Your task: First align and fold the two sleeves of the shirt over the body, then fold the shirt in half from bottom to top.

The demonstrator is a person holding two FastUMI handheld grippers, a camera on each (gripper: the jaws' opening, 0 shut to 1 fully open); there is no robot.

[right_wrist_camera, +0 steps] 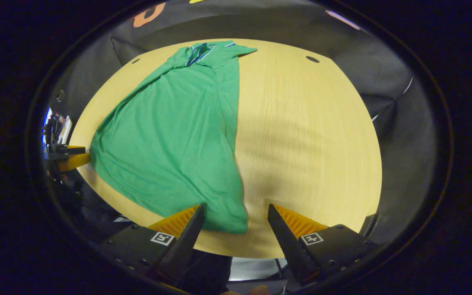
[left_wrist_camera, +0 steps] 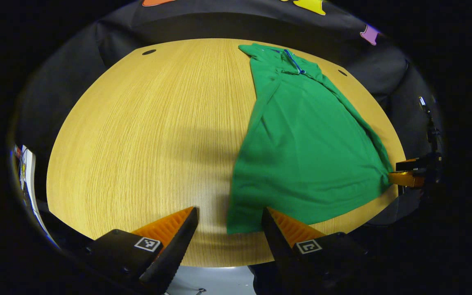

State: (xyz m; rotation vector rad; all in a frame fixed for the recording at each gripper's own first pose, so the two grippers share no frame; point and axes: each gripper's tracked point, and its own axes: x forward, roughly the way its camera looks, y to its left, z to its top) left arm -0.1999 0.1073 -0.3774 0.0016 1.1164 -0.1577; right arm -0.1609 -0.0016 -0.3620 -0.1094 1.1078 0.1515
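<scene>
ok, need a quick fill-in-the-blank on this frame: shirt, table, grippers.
1. The shirt is ____ in colour.
2. It lies on a ____ table.
3. The left hand-held gripper has its jaws ____ at the shirt's bottom corner.
4. The shirt's collar lies at the table's ____ edge.

Missing: green; wooden; open; far

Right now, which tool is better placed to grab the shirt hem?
Right, marginally: the shirt hem corner fills more of the gap in the open right tool. The open left tool straddles its corner too.
</scene>
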